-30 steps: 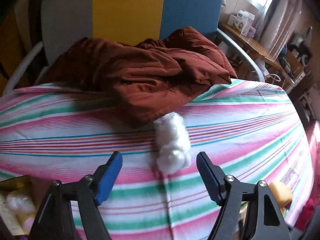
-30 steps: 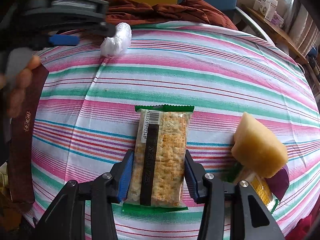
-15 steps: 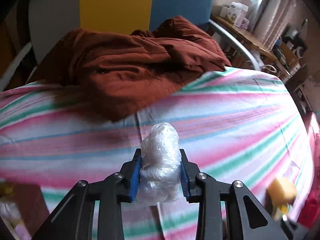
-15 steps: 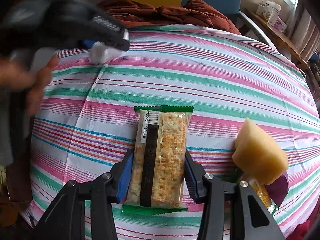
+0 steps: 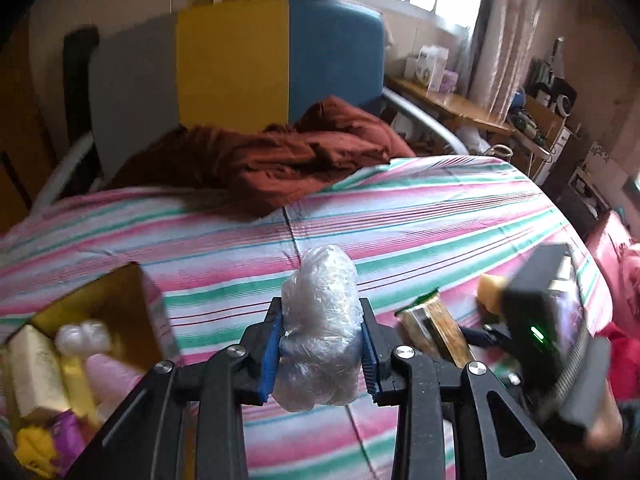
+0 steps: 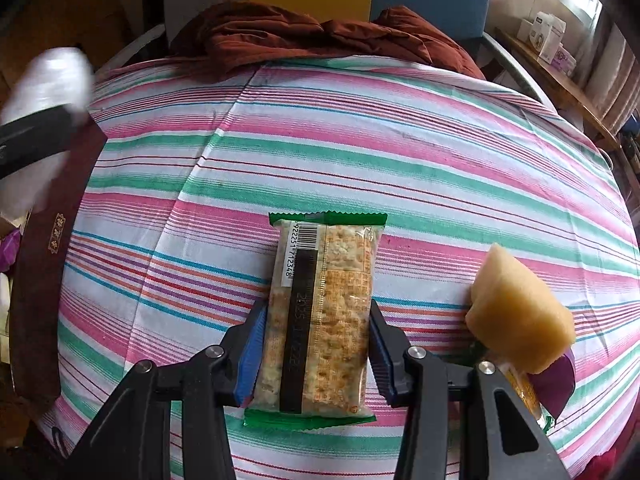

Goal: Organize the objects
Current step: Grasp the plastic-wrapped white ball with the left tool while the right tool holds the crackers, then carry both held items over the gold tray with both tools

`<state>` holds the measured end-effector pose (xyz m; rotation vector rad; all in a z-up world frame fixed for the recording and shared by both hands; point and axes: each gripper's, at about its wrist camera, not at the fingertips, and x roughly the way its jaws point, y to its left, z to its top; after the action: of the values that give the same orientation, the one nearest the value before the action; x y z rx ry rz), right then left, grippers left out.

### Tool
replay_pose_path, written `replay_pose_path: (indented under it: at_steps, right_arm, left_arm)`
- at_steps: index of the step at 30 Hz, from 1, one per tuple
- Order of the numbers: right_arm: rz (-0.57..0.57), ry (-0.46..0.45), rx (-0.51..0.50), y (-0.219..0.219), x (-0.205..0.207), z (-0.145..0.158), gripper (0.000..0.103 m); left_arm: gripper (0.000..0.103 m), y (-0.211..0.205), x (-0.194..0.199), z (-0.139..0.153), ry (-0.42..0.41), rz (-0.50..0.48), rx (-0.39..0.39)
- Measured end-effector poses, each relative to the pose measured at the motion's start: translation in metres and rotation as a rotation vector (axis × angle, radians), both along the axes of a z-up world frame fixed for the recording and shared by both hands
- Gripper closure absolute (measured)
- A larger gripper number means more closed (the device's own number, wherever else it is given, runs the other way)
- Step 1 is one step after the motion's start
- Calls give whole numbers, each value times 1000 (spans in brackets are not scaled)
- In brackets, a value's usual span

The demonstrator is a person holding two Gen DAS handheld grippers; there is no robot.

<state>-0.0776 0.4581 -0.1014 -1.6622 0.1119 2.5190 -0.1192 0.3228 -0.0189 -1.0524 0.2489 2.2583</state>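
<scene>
The left gripper, open around the plastic-wrapped bundle a second earlier, was clamped on it and lifted above the striped sheet. The cracker packet, flat on the sheet, was squeezed by the right gripper.

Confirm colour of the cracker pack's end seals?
Green, at both ends of the cracker pack; the middle is clear. Best seen in the right wrist view.
</scene>
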Motion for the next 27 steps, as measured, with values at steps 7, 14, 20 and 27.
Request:
replay_pose_path:
  at_steps: [7,14,20,27]
  right_arm:
    - [39,22,-9,-2,7,-4,57]
    - [113,39,-12,-22,12,-15,57]
    - [137,46,8,-37,16,-14,57]
    - [130,52,9,-38,18,-14,57]
  left_arm:
    - [68,-32,41,20,91,4,29]
    - [68,-61,67,17,115,27,27]
    - [68,-81,83,14,131,44,39]
    - [68,-101,94,8,137,63,43]
